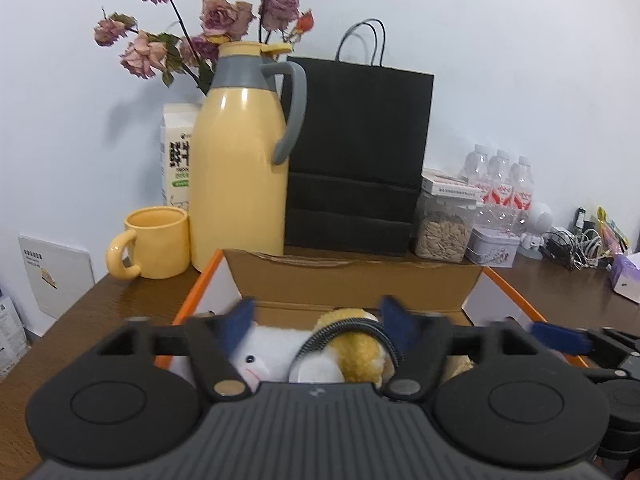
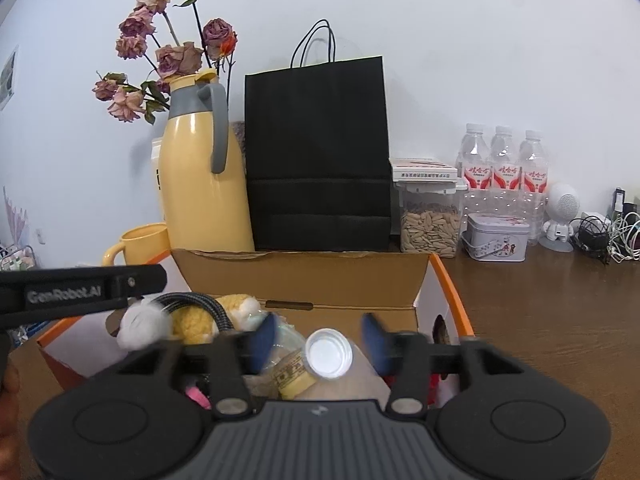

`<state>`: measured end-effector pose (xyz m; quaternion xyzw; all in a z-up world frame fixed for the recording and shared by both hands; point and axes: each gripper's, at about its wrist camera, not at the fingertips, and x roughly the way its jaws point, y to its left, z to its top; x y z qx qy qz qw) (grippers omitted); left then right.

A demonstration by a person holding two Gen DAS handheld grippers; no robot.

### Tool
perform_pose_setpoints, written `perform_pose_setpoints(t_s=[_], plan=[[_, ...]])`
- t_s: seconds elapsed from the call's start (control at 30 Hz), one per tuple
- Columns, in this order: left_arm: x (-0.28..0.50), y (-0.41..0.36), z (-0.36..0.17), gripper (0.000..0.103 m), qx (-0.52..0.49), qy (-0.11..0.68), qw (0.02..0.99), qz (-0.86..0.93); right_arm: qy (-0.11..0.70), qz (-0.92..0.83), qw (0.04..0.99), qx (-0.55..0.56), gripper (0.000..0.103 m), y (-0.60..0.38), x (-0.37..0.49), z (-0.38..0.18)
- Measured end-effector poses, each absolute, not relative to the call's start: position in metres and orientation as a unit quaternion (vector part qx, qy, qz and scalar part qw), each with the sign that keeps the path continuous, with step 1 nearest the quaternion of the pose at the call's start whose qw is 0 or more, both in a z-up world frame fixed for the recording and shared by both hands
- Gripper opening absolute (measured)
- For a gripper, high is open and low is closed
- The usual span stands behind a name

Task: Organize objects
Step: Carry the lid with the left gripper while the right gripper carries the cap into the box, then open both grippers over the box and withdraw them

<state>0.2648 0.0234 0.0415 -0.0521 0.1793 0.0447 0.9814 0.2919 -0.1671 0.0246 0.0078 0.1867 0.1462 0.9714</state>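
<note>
Fluffy plush toy (image 1: 280, 354) and capped bottle (image 2: 316, 356) lie in the cardboard box (image 2: 304, 280), both claws released.

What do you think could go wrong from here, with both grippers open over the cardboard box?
1. The bottle lies loose between the right gripper fingers; closing off-centre might squeeze its cap sideways.
2. The braided cable over the plush toy could snag the left gripper.
3. The upright box flap may get bumped.
</note>
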Motion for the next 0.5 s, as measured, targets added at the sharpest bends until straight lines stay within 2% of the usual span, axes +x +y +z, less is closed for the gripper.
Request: perform_pose_setpoints(t_s=[0.03, 0.07, 0.17, 0.5], plan=[[0.264, 0.0235, 0.0422, 0.103, -0.051, 0.174, 0.982, 0.051, 0.183, 0.142, 0.973, 0.008, 0.083, -0.1675, 0.2909, 0.0249], [0.2622, 0.0236, 0.0421, 0.103, -0.051, 0.166, 0.983, 0.059, 0.178, 0.137, 0.974, 0.009, 0.09, -0.1684, 0.2898, 0.025], [0.2622, 0.0248, 0.0426, 0.103, -0.054, 0.164, 0.983, 0.067, 0.171, 0.13, 0.976, 0.022, 0.103, -0.1727, 0.2892, 0.0253], [0.2572, 0.0261, 0.0451, 0.103, -0.052, 0.167, 0.983, 0.062, 0.173, 0.135, 0.975, 0.014, 0.103, -0.1732, 0.2831, 0.0276]])
